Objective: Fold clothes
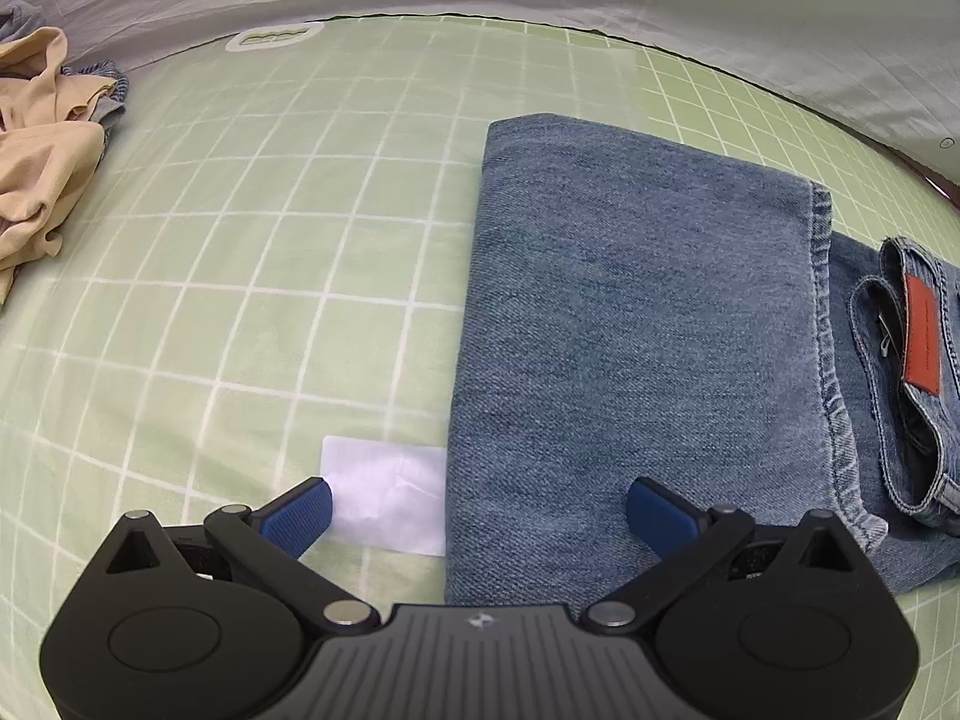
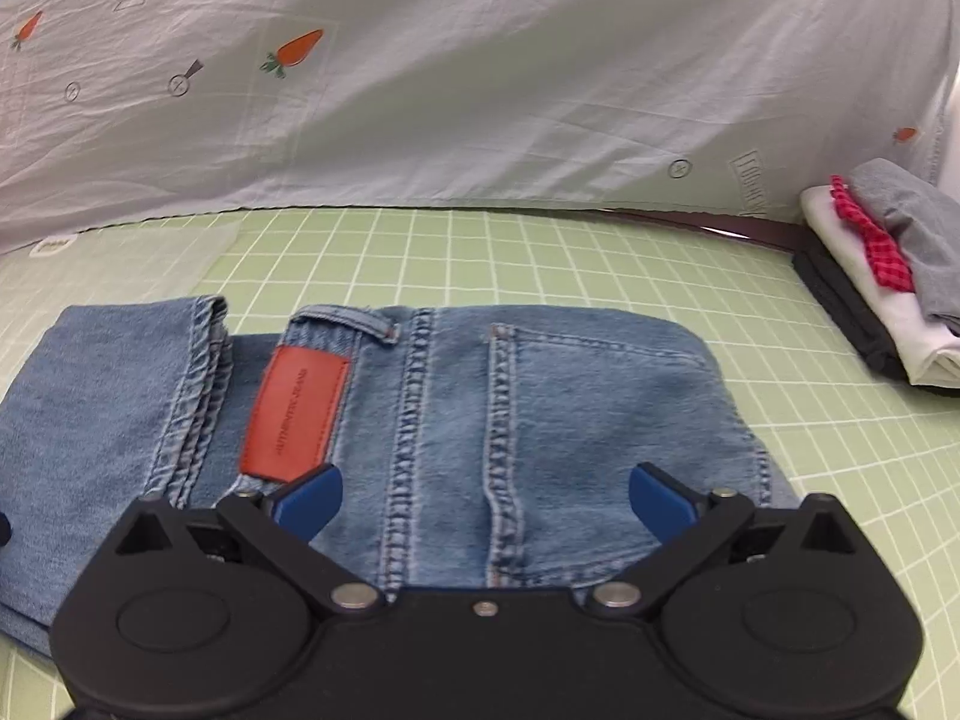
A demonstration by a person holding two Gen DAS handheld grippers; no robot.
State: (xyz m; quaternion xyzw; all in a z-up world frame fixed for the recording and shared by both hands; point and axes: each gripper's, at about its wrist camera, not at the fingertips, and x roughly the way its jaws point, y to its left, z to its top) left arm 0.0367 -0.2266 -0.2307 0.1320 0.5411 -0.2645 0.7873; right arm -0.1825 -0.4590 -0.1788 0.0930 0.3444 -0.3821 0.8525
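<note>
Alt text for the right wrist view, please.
Open right gripper hovers over folded blue jeans with an orange waistband patch, on a green checked mat. A stack of folded clothes sits far right.

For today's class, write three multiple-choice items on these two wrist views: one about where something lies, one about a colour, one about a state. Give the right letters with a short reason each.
1. Where is the stack of folded clothes in the right wrist view?
A. On top of the jeans
B. At the far right of the green checked mat
C. Between the tongs

2. What colour is the patch on the jeans' waistband?
A. Orange-red
B. Black
C. Yellow

3. How do the right tongs stand?
A. Clamped on the patch
B. Shut on nothing
C. Wide open over the denim

Answers:
1 B, the stack sits at the right edge of the mat, apart from the jeans.
2 A, the rectangle by the belt loop is orange-red.
3 C, the blue pads are spread apart and pinch no cloth.
</note>
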